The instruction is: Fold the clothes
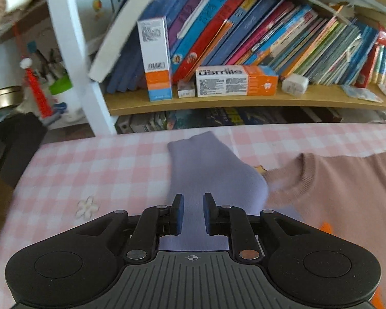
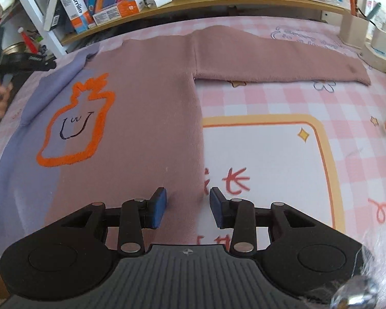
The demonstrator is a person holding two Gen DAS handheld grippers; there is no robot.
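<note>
The left tool (image 1: pixel 193 215) stood with a narrow gap between its blue pads, nothing pinched, directly above the lilac sleeve (image 1: pixel 205 170) of the sweater (image 2: pixel 146 118), which ran straight ahead of it on the pink checked table (image 1: pixel 90 170). To its right lay the brown collar (image 1: pixel 296 180). Beyond, a shelf (image 1: pixel 244 100) carried leaning books (image 1: pixel 244 33). The right tool (image 2: pixel 187 207) was moderately open, empty, just over the sweater's brown side edge. Ahead and left of it sat an orange outlined figure (image 2: pixel 77 123); farther ahead, the brown sleeve (image 2: pixel 270 56) stretched rightward, flat on the table.
</note>
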